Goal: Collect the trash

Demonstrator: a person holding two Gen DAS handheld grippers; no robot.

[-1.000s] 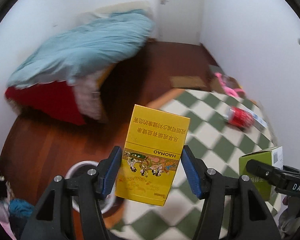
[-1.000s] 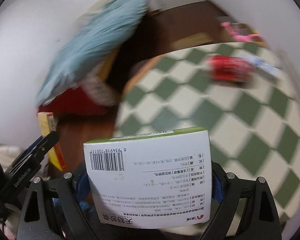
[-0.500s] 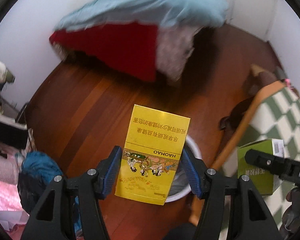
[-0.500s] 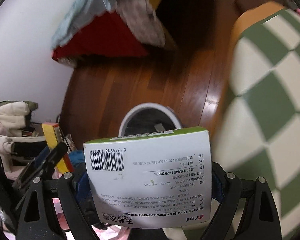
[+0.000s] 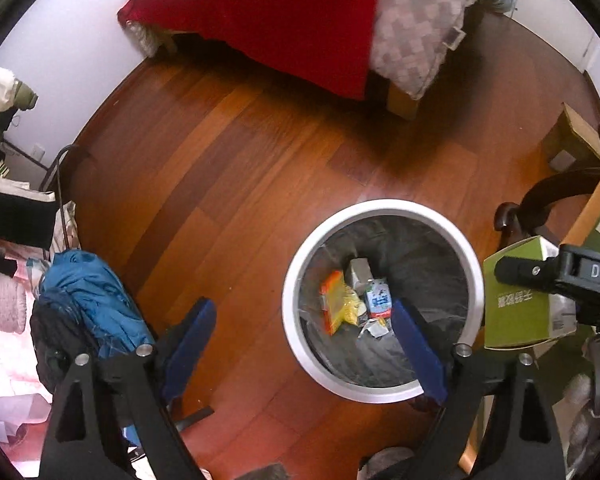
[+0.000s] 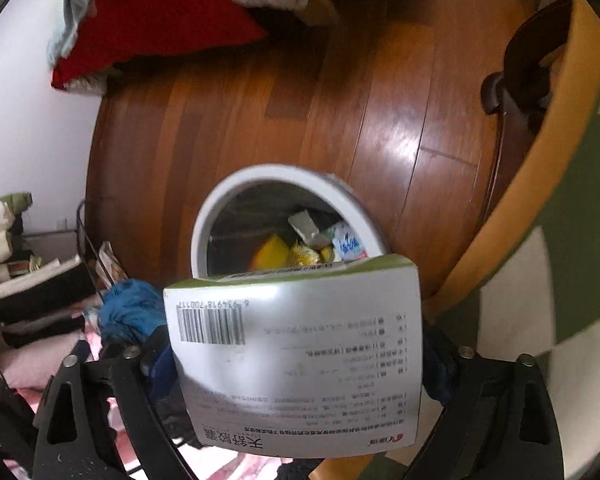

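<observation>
Nearest me, low in the right wrist frame, my right gripper (image 6: 300, 364) is clenched on the green and white carton (image 6: 300, 356) across its side faces. I judge it light, stiff cardboard that dents if squeezed, so the side faces are the place to hold. Its white face carries a barcode and small print, its top edge is green. My left gripper (image 5: 304, 332) is spread wide with nothing in it. Beyond, mid-frame, the white-rimmed bin (image 5: 380, 210) stands on wooden floor (image 5: 220, 160), holding wrappers.
</observation>
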